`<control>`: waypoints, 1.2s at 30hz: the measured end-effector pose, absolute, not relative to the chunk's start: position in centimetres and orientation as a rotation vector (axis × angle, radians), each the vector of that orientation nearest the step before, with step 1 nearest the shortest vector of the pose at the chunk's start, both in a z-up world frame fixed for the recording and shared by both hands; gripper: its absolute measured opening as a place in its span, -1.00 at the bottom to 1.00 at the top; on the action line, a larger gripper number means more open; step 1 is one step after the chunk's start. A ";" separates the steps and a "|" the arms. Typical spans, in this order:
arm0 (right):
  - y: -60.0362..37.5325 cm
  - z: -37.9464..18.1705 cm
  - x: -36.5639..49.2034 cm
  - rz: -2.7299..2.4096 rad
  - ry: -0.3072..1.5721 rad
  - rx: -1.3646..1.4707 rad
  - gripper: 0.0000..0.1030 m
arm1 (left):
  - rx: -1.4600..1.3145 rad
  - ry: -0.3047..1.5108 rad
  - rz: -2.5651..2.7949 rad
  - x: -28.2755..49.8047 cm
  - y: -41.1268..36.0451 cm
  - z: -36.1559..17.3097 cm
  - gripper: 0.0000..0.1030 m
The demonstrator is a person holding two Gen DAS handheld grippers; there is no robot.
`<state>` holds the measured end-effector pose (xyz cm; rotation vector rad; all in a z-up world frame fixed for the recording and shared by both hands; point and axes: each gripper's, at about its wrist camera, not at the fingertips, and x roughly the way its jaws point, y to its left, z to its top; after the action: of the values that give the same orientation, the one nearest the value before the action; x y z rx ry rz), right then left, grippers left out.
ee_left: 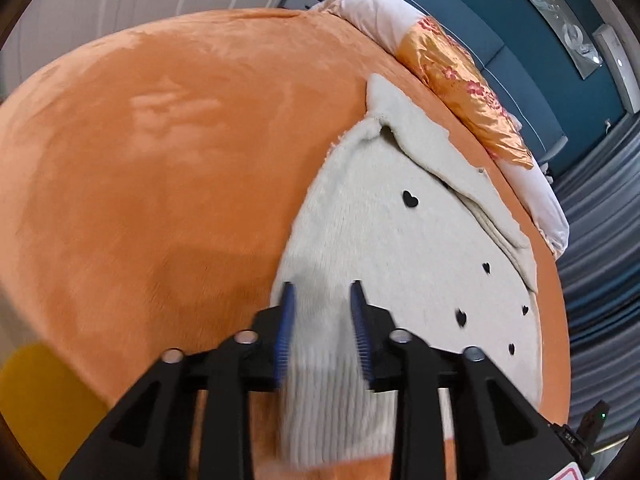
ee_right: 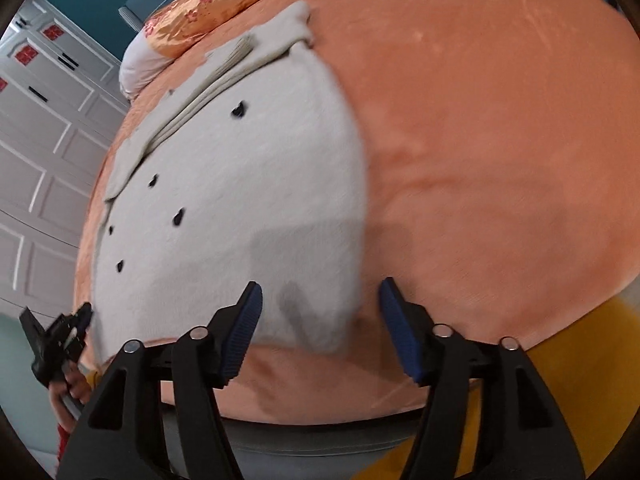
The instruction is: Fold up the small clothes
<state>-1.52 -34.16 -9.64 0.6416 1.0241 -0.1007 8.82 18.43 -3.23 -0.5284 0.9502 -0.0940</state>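
bed (ee_left: 160,140): orange plush cover | on it: cream heart-dotted sweater (ee_left: 400,248), floral satin pillow (ee_left: 460,76)

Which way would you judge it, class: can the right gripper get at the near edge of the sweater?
Probably yes: the right gripper is open, the sweater edge lies between its fingers, and nothing blocks it.

Even indoor light, soft shadows, strong fisheye warp, slight motion blur.
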 end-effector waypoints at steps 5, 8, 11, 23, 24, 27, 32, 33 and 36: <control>-32.4 -9.7 -1.1 -0.052 1.011 0.675 0.19 | -0.502 0.984 -0.012 7.5 17.2 -3.2 -0.02; -32.1 -10.0 -1.3 -0.051 1.006 0.691 0.19 | -0.496 1.019 -0.002 7.3 16.9 -3.9 -0.01; -32.1 -10.2 -1.5 -0.066 1.004 0.686 -0.09 | -0.449 1.035 -0.004 7.4 16.4 -3.8 -0.05; -33.2 -5.6 -3.6 -0.050 0.883 0.669 -0.95 | -0.433 1.071 -0.146 7.0 16.1 0.4 -0.90; -33.1 -5.1 -3.9 -0.044 0.885 0.648 -0.95 | -0.424 1.066 -0.158 6.6 16.1 1.0 -0.91; -33.1 -4.2 -5.4 -0.034 0.910 0.577 -0.96 | -0.380 1.065 -0.204 5.2 15.7 2.7 -0.91; -33.5 -3.7 -8.8 0.005 0.997 0.495 -0.96 | -0.218 1.119 -0.269 1.5 14.3 4.2 -0.91; -33.2 -3.7 -10.0 0.020 1.034 0.466 -0.96 | -0.194 1.141 -0.281 0.5 14.3 4.3 -0.91; -32.1 -3.8 -12.9 0.056 1.129 0.395 -0.96 | -0.106 1.217 -0.313 -2.9 14.3 4.2 -0.91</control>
<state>-12.91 -32.12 -3.78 0.3946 1.1286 0.0562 -2.90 14.26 4.18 -0.1055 1.2172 -0.3134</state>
